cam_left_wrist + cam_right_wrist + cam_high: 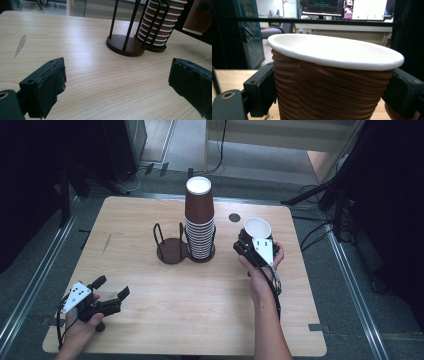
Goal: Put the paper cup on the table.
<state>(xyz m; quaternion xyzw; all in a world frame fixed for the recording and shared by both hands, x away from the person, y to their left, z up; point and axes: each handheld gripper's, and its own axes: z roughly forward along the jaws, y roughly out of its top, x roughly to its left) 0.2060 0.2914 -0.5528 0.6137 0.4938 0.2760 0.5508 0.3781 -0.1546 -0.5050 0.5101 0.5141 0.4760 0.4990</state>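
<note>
Brown ribbed paper, white inside: a single cup (257,228) sits clamped between the jaws of the right gripper (254,240), just to the right of the cup stack (199,220) and apart from it, above the wooden table (150,290). In the right gripper view the pads press on opposite flanks of the ribbed wall (332,92), a little below the rolled white rim (337,53). Likely handling: very light, thin-walled, easily crushed out of round; the ridges should give the pads some bite, so slip looks a lesser worry than squeezing. Best hold appears to be where it is now, on the upper wall, where the rim stiffens the mouth. Orientation: mouth up and tipped somewhat away from the person, base hidden behind the gripper; long axis runs mouth to base, near upright with a lean away from the person. The stack stands mouth-up in the right-hand ring of a black wire holder (172,245); the holder's left-hand base, just left of the stack, is bare. The left gripper (111,295) rests well to the left of the stack and nearer the person, jaws spread wide with nothing between them, pointed towards the holder in the left gripper view.
</note>
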